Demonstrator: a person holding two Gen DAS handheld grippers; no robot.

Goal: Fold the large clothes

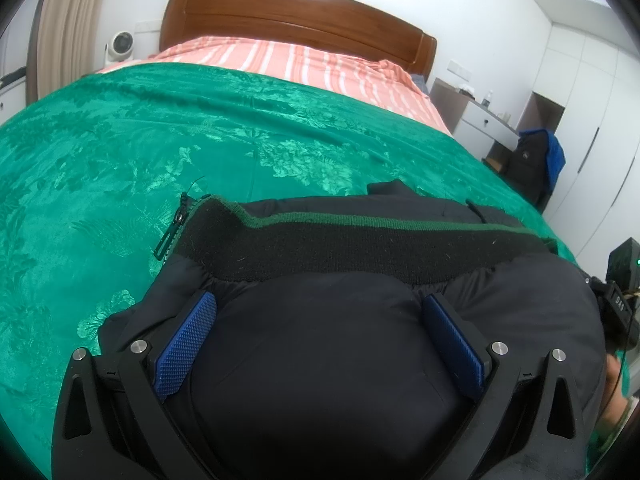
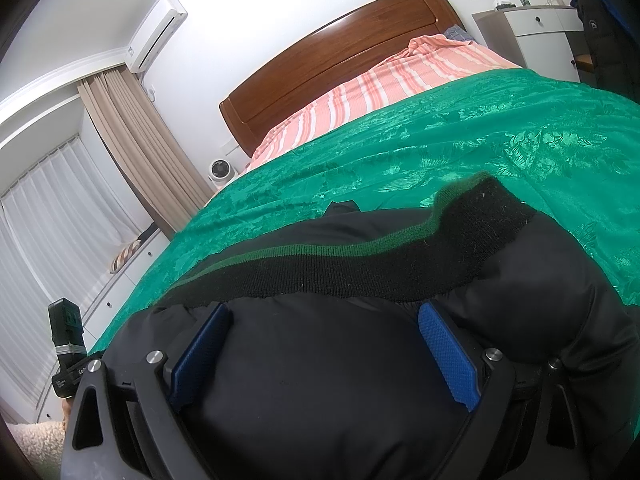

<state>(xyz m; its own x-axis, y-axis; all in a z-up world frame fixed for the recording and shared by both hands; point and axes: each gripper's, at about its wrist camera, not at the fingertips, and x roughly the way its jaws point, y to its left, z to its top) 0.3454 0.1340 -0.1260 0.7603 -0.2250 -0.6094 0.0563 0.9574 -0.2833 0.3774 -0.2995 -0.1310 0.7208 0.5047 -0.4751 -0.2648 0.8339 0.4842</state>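
The black padded jacket [image 1: 320, 360], a puffy garment with a black knitted hem band edged in dark green [image 1: 340, 248], is lying bunched on the green patterned satin bedspread [image 1: 120, 152] near the foot of the bed. The left gripper [image 1: 320, 344] is pressing down into the padding with its two blue textured fingers [image 1: 184, 344] spread wide, a broad bulge of jacket swelling up between them; the tongs are not pinching any fold. The right gripper [image 2: 320, 348] is doing the same further along the garment, its blue pads [image 2: 448, 356] held wide apart with the black fabric ballooning between them and the knitted band running just beyond the tips. At the left end of the band a black zipper [image 1: 170, 232] is hanging off onto the bedspread. Beyond the green cover a pink-and-white striped sheet [image 1: 280, 60] is showing up to the brown wooden headboard [image 1: 296, 12]. A small white round fan [image 1: 120, 44] is sitting beside the bed near the beige curtain [image 2: 136, 140], and a white air conditioner [image 2: 156, 36] is hanging high on the wall. On the other side a white bedside cabinet [image 1: 480, 120] is standing, with a dark coat over a chair [image 1: 532, 160] next to it.
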